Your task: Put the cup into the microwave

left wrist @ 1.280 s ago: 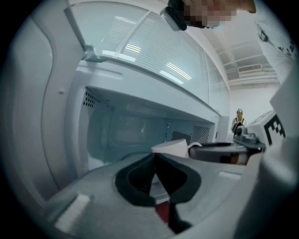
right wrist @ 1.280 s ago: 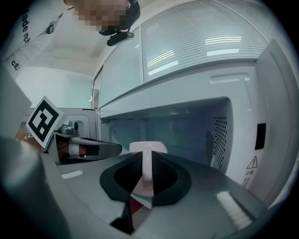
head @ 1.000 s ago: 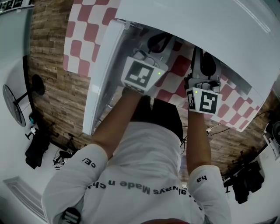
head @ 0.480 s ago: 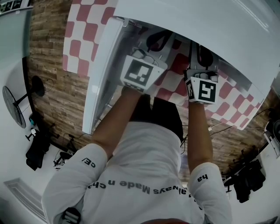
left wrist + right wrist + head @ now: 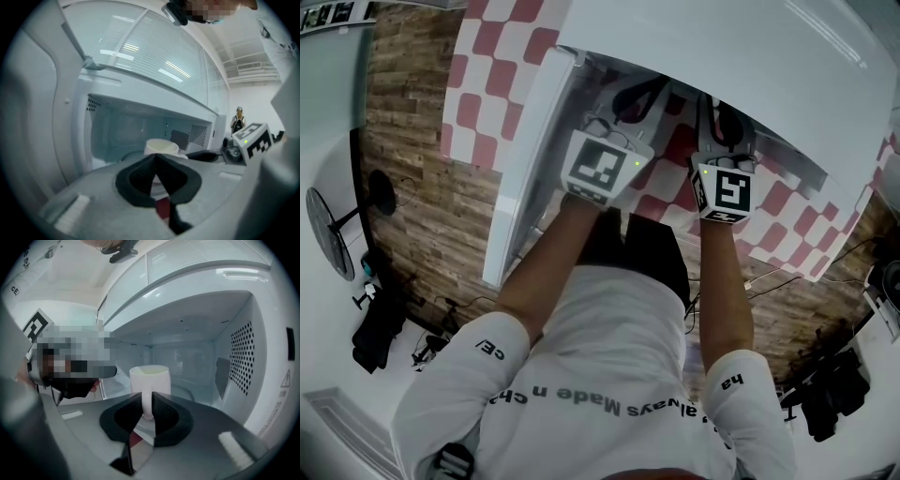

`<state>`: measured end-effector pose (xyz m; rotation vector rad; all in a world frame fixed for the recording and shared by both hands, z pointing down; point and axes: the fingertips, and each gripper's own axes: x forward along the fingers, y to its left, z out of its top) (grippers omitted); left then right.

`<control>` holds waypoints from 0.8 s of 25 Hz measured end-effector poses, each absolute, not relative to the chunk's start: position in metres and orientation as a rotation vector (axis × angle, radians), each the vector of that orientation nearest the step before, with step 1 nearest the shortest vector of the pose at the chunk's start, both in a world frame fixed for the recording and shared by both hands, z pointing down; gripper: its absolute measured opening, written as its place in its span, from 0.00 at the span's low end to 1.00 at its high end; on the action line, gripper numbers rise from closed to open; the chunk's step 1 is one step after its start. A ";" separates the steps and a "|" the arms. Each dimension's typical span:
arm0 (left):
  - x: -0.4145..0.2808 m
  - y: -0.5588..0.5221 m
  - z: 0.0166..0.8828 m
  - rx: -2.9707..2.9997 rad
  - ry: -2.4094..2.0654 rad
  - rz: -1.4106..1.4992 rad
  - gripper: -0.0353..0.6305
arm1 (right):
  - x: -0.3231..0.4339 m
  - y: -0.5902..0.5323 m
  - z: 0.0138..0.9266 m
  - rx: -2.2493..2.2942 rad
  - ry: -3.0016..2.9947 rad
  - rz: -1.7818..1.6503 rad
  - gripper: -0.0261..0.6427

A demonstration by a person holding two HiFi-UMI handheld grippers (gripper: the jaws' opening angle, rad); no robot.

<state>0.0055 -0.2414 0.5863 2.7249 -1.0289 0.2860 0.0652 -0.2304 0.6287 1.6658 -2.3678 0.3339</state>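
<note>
Jaws of the right gripper (image 5: 146, 401) clamp the upright cup (image 5: 149, 378) by its handle, inside the microwave (image 5: 248, 348). The left gripper (image 5: 155, 159) is clenched, empty

The person wears a white T-shirt (image 5: 609, 366) with short sleeves (image 5: 464, 370) and black letters (image 5: 572, 398). The left gripper (image 5: 155, 158) and right gripper (image 5: 144, 401) are grey, with black fingers (image 5: 166, 418) and black-and-white marker cubes (image 5: 602, 166).

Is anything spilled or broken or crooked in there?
No, nothing looks odd. The white cup is upright inside the microwave, and the right gripper is closed on its handle. No spill or crack shows.
</note>
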 end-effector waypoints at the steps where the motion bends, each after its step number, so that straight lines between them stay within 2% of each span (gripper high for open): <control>1: 0.005 -0.240 0.586 2.722 -1.028 0.294 0.06 | 0.065 -0.230 0.630 1.661 -2.364 0.346 0.12; 4: 0.003 -0.237 0.583 2.714 -1.030 0.318 0.06 | 0.064 -0.227 0.630 1.649 -2.347 0.362 0.17; 20: -0.001 -0.182 0.530 2.712 -0.959 0.364 0.06 | 0.084 -0.165 0.561 1.633 -2.292 0.382 0.15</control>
